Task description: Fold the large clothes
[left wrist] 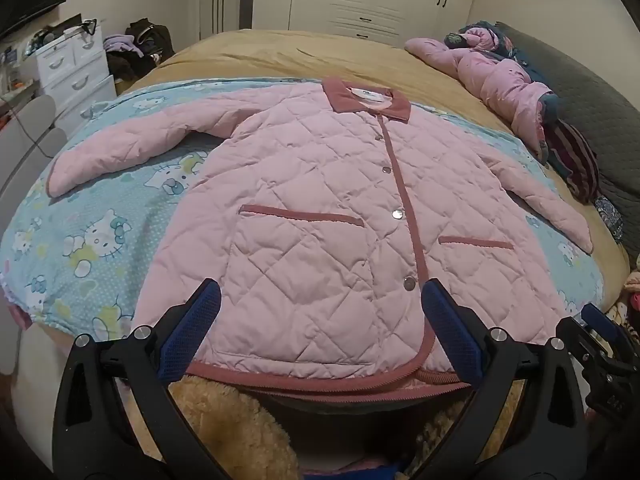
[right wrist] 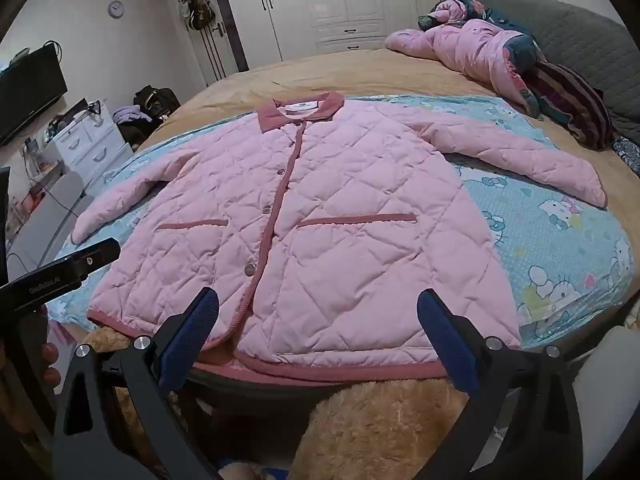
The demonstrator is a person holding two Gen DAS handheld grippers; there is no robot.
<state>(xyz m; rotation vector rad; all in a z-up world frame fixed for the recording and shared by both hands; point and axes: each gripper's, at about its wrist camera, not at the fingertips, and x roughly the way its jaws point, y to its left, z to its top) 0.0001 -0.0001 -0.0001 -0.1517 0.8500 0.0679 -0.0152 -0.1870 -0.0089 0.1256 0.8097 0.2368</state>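
Observation:
A pink quilted jacket (left wrist: 320, 208) lies flat, front up and buttoned, on a blue cartoon-print blanket (left wrist: 80, 248) on the bed. Its dark-pink collar (left wrist: 366, 98) points away and both sleeves are spread out. The jacket also shows in the right wrist view (right wrist: 320, 240). My left gripper (left wrist: 318, 300) is open and empty, hovering over the jacket's hem near the lowest button. My right gripper (right wrist: 318, 312) is open and empty above the hem. The right gripper shows at the right edge of the left wrist view (left wrist: 600, 336).
A heap of pink and dark clothes (left wrist: 516, 92) lies at the far right of the bed by a grey headboard (left wrist: 592, 100). A fluffy tan cover (right wrist: 380, 428) hangs at the near edge. White drawers (left wrist: 76, 72) and a TV (right wrist: 28, 92) stand left; wardrobes (right wrist: 352, 4) behind.

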